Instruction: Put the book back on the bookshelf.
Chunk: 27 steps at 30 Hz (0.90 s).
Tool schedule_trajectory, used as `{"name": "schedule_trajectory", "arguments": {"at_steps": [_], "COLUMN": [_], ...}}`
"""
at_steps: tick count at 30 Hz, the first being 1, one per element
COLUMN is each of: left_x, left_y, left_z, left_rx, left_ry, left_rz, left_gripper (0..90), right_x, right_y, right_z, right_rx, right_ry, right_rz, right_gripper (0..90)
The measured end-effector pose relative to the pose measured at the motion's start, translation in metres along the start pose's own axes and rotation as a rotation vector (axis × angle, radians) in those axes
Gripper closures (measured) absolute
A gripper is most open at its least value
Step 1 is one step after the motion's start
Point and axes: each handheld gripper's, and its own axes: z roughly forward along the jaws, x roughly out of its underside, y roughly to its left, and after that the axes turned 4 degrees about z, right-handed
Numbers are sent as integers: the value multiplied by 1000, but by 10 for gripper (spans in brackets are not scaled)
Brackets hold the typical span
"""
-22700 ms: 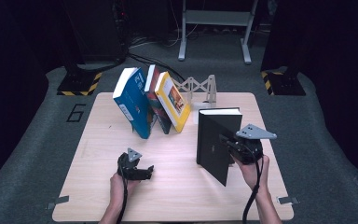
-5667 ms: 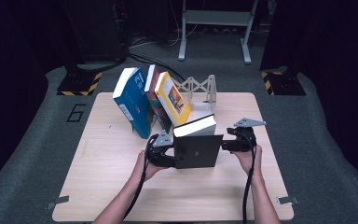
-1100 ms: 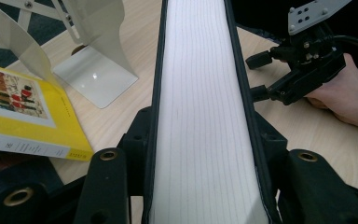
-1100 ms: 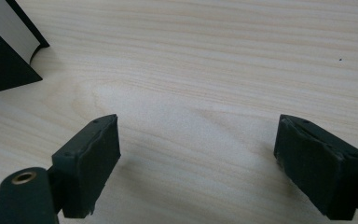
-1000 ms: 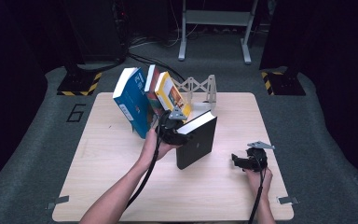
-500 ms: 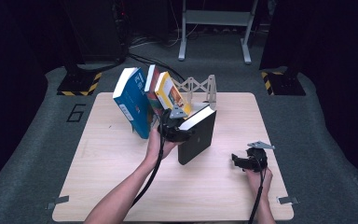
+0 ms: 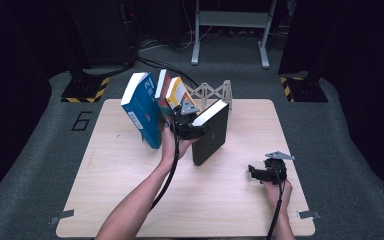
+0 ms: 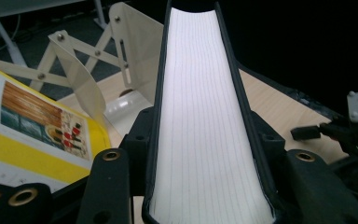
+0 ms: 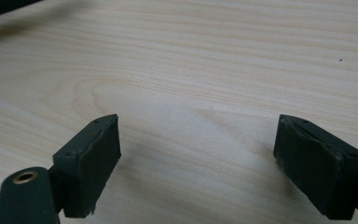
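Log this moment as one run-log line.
left gripper: shut on black book | book: tilted beside yellow book | right gripper: open, over table

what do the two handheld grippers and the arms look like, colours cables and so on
Both the left gripper and right gripper are black, each topped by a grey three-cornered plate and trailing a black cable along a bare, sleeveless forearm. In the right gripper view the pads are chunky black blocks; brass-coloured eyelets sit in the jaw arms.

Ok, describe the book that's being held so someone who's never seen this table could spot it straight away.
On the wooden table, look to the far middle, where a row of books leans beside a white folding rack. The black book stands at the row's right end, gripped by the left hand-held gripper; its neighbours are blue and yellow.
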Motion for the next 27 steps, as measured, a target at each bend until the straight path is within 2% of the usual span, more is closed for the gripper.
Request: {"name": "schedule_trajectory", "arguments": {"at_steps": [13, 18, 23, 27], "left_x": [-25, -30, -33, -35], "left_y": [7, 10, 12, 13], "left_z": [21, 30, 40, 47], "left_rx": [-67, -85, -122, -145], "left_ry": [-23, -29, -27, -39], "left_rz": [-39, -61, -66, -86], "left_gripper": [541, 541, 540, 541], "right_x": [0, 0, 0, 0], "right_y": [0, 1, 1, 1], "right_z": [0, 0, 0, 0], "right_rx": [-1, -2, -1, -1], "right_ry": [8, 9, 11, 11], "right_rz": [-2, -3, -5, -7], "right_gripper": [141, 141, 141, 140]}}
